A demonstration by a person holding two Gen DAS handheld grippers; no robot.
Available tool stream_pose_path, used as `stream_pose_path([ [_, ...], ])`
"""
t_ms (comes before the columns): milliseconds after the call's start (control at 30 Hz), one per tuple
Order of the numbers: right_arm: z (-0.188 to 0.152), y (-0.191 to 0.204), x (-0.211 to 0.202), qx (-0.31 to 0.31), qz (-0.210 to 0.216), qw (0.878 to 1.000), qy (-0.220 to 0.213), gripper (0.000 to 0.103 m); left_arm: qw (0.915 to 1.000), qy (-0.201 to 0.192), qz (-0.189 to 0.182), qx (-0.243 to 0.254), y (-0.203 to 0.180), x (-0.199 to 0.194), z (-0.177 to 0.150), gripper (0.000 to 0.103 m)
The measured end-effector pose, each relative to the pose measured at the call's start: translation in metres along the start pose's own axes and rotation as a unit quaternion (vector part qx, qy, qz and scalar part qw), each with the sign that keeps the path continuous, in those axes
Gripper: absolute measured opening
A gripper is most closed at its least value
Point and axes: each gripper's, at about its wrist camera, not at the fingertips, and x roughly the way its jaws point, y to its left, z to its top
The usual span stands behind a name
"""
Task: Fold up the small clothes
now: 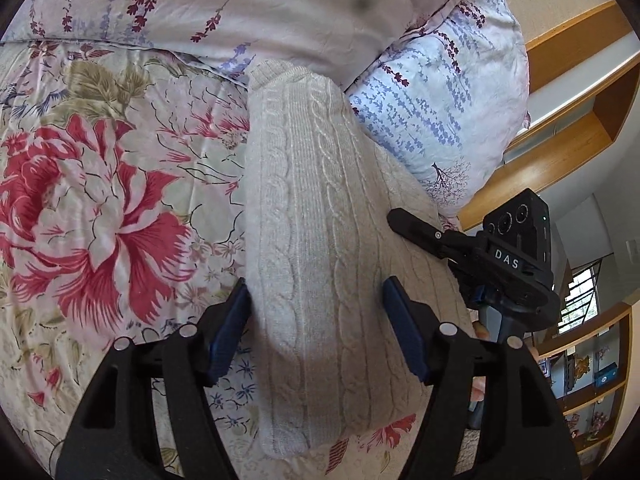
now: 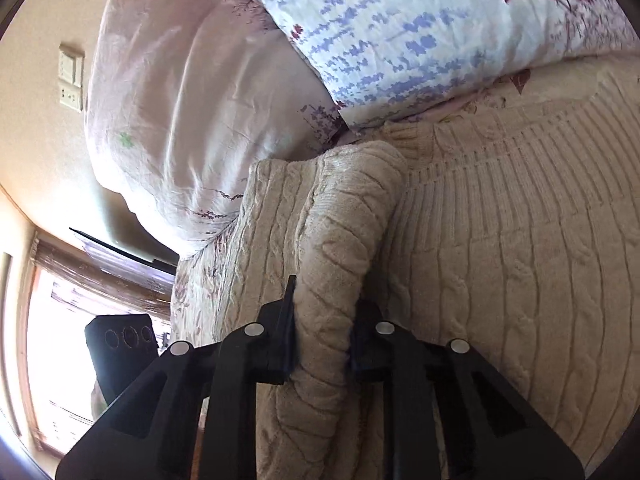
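Observation:
A cream cable-knit sweater (image 2: 500, 260) lies on a floral bedspread (image 1: 100, 200). In the left wrist view its long sleeve (image 1: 296, 200) runs away from me toward the pillows. My left gripper (image 1: 316, 312) stands open astride that sleeve; the left blue pad (image 1: 234, 320) sits at its edge and the right pad rests apart over the knit. My right gripper (image 2: 324, 320) is shut on a raised fold of the sweater (image 2: 332, 220), which bulges up between the pads. One black finger (image 1: 416, 229) of the right gripper shows at the sweater's right side.
Two lavender-print pillows (image 1: 440, 112) (image 2: 200, 120) lie just beyond the sweater. Wooden shelves (image 1: 580, 128) stand to the right of the bed. A wall switch (image 2: 71, 80) and a bright window (image 2: 52, 340) are on the left in the right wrist view.

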Motion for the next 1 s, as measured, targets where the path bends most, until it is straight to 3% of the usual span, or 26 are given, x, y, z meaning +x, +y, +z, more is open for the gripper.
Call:
stream_pose_path([
  [133, 0.003, 0.027, -0.029, -0.062, -0.025, 0.997, -0.048, 0.018, 0.9998, -0.013, -0.010, -0.012, 0.003, -0.008, 0.000, 0.072],
  [367, 0.008, 0.041, -0.075, -0.150, -0.144, 0.973, -0.098, 0.018, 0.9997, -0.010, -0.021, -0.003, -0.004, -0.009, -0.005, 0.073],
  [633, 0.012, -0.007, -0.112, -0.131, -0.271, 0.947, -0.113, 0.018, 0.9995, 0.006, -0.029, 0.011, -0.017, 0.001, -0.010, 0.074],
  [800, 0.008, -0.036, -0.120, -0.107, -0.292, 0.945, -0.098, 0.018, 0.9991, 0.016, -0.033, 0.021, -0.026, 0.010, -0.014, 0.074],
  [1000, 0.006, -0.030, -0.123, -0.123, -0.297, 0.940, -0.113, 0.018, 0.9982, 0.030, -0.042, 0.031, -0.038, 0.023, -0.020, 0.074],
])
